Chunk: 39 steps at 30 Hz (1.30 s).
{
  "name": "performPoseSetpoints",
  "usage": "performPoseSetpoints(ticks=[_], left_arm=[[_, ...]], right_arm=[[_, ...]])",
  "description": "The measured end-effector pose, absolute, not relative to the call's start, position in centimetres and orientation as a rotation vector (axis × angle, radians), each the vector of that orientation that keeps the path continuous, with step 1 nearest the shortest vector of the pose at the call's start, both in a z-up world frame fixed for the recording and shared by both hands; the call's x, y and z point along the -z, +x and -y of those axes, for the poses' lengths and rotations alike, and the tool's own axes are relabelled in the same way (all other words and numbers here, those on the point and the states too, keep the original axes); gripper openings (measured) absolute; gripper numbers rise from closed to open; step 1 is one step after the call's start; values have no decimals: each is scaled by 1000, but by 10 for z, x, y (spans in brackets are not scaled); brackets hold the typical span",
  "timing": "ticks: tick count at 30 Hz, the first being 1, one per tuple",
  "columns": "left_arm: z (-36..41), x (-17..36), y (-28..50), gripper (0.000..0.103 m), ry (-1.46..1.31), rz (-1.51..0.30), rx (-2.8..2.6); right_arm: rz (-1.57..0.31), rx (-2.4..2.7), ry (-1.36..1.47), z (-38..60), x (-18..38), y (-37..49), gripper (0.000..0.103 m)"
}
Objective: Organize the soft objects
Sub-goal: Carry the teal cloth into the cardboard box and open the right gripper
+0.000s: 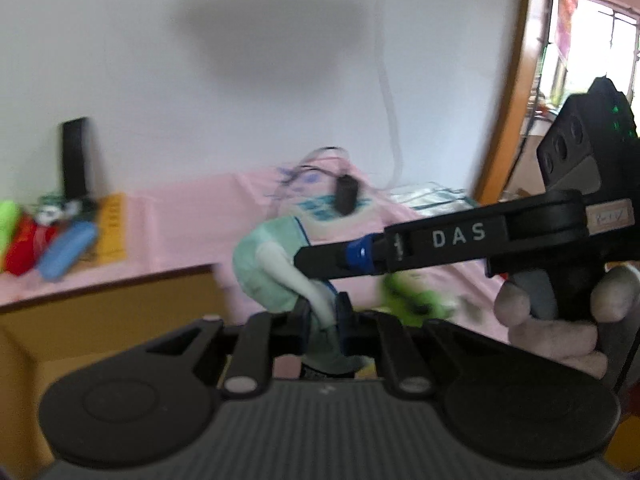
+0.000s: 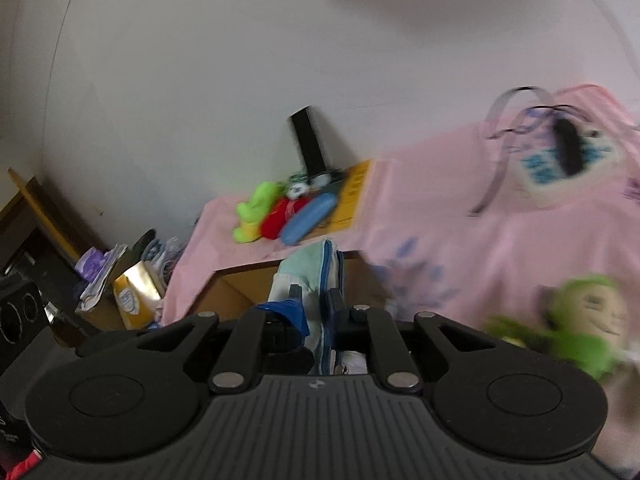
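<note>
A mint-green soft pouch (image 1: pixel 272 268) with blue zipper trim hangs in the air, held from both sides. My left gripper (image 1: pixel 324 312) is shut on its lower part. My right gripper (image 1: pixel 304 260) reaches in from the right, held by a gloved hand (image 1: pixel 560 320), and pinches the pouch's edge. In the right wrist view the pouch (image 2: pixel 308 276) stands between the closed fingers of the right gripper (image 2: pixel 314 300). A green plush toy (image 1: pixel 412 296) (image 2: pixel 580 328) lies on the pink cloth (image 1: pixel 180 232) (image 2: pixel 480 248) just beyond. The picture is blurred.
Green, red and blue soft toys (image 1: pixel 40 240) (image 2: pixel 280 216) are piled at the cloth's far end by a black upright block (image 1: pixel 74 156). A pink bag with a black tag (image 1: pixel 344 196) (image 2: pixel 568 156) lies behind. A brown cardboard box (image 1: pixel 100 320) (image 2: pixel 236 292) sits below the table edge.
</note>
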<state>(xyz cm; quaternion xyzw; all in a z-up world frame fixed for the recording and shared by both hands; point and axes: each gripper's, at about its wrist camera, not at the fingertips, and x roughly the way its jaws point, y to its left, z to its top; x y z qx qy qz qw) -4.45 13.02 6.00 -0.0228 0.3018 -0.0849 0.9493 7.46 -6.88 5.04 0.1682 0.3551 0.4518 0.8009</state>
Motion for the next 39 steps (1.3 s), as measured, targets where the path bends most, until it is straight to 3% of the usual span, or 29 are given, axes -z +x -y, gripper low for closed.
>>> performPoseSetpoints(ticks=[17,18,20,22,23,25,32,39], left_arm=[[-348,5,-28,12,0,-846,-90],[-355,12,-23,14,-10,-868,-107],[-365,26,-23,30,-19,-908,-148],[-368,28,-31,36,-40,-923,-168],[-369,24,-33,51,-54,-903,-169],[-365,21,-35,63,-42,-899,-174],[-336,25,-45,63,-2,-960,-164],[-302,-6,-59,63,3,-877,-228]], right_arm=[[-932,-1045,192,-174,-13,70,1],[-937,-1037,176,-179,-10,71,3],[-943,-1022,175,-180,-9,71,4],[-940,-1017,179,-175,-7,70,4],[-934,-1016,175,-168,-7,67,4],[-922,-991,141,-165,-4,63,4],[-897,-854,168,-125,1,66,6],[-750,-806,176,-88,-16,47,8]])
